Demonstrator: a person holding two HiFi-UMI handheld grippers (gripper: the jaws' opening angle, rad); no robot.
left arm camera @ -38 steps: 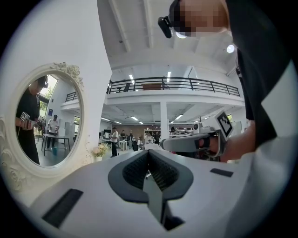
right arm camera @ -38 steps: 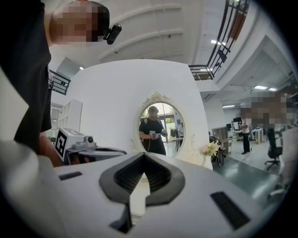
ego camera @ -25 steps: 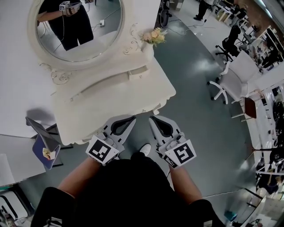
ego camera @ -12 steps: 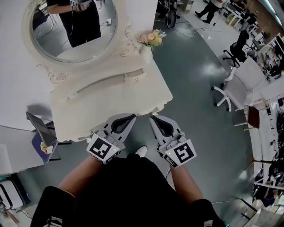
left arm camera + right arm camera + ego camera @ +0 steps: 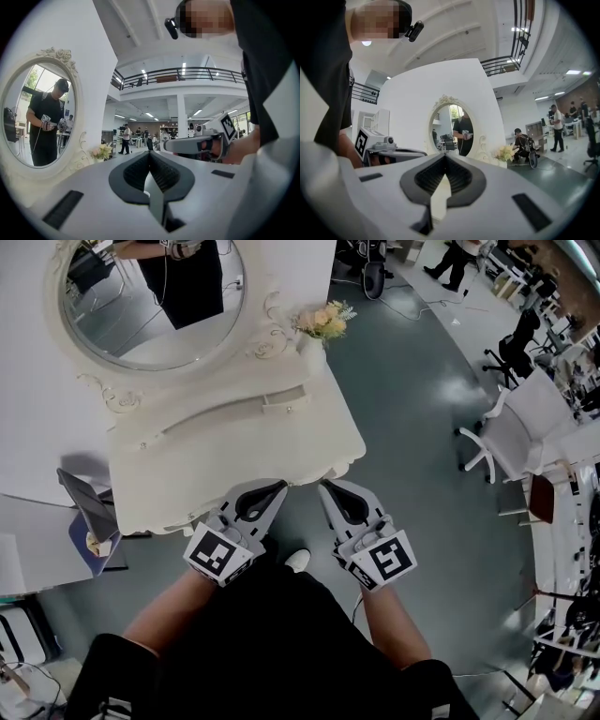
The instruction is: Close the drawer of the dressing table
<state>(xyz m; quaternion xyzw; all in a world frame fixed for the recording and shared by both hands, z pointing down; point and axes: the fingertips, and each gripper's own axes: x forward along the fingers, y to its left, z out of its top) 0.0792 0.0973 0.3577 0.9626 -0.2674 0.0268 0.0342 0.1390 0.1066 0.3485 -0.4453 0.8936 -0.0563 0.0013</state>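
Observation:
The cream dressing table (image 5: 234, 460) with its oval mirror (image 5: 150, 306) fills the upper left of the head view. A small drawer front with a knob (image 5: 286, 403) sits in the raised back shelf; I cannot tell whether it stands out. Any drawer under the front edge is hidden. My left gripper (image 5: 280, 487) and right gripper (image 5: 322, 486) are side by side just off the table's front edge, near its right end. Both are shut and hold nothing. In the gripper views, the left gripper (image 5: 150, 153) and the right gripper (image 5: 444, 157) each show tips that meet.
A vase of flowers (image 5: 325, 320) stands at the table's back right corner. A dark stand or seat (image 5: 89, 517) is beside the table's left end. White office chairs (image 5: 502, 442) stand on the grey floor to the right. My shoe (image 5: 298, 560) shows below the grippers.
Both grippers moved together with me to the right along the table's front; my reflection slid right in the mirror. The jaws stayed shut.

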